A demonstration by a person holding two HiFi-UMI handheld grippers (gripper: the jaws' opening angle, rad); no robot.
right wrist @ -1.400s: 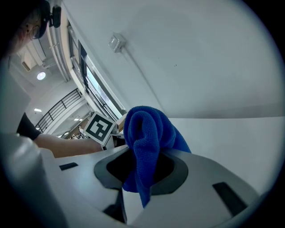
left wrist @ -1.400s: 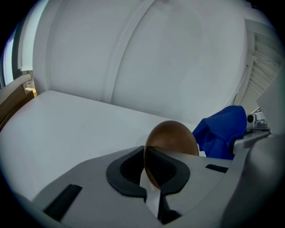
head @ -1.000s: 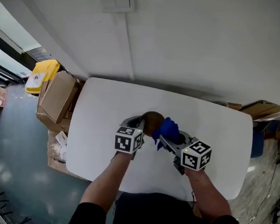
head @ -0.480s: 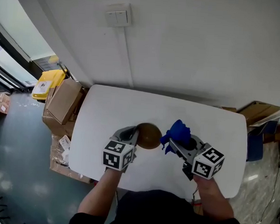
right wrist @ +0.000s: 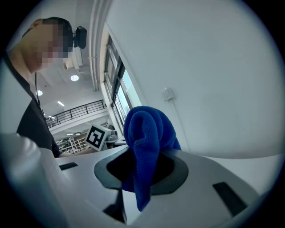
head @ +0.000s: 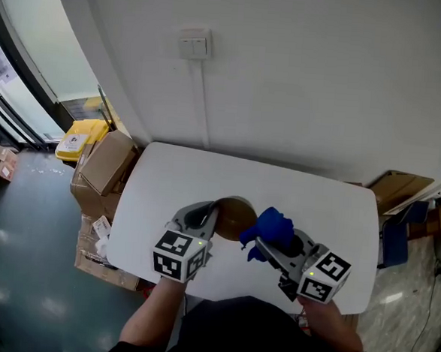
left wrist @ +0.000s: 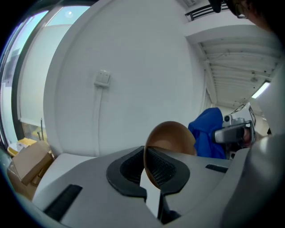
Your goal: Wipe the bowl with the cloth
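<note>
A brown bowl hangs tilted above the white table, its rim pinched in my left gripper, which is shut on it. In the left gripper view the bowl stands edge-on between the jaws, with the blue cloth just to its right. My right gripper is shut on the bunched blue cloth, held close beside the bowl. In the right gripper view the cloth rises from between the jaws and folds over; the bowl is hidden there.
Cardboard boxes and a yellow crate stand on the floor left of the table. A wall switch sits on the white wall behind. More cardboard leans at the right.
The view has shifted, and both grippers sit lower in it. The cloth, apart from the bowl half a second ago, has come back close to its right side.
</note>
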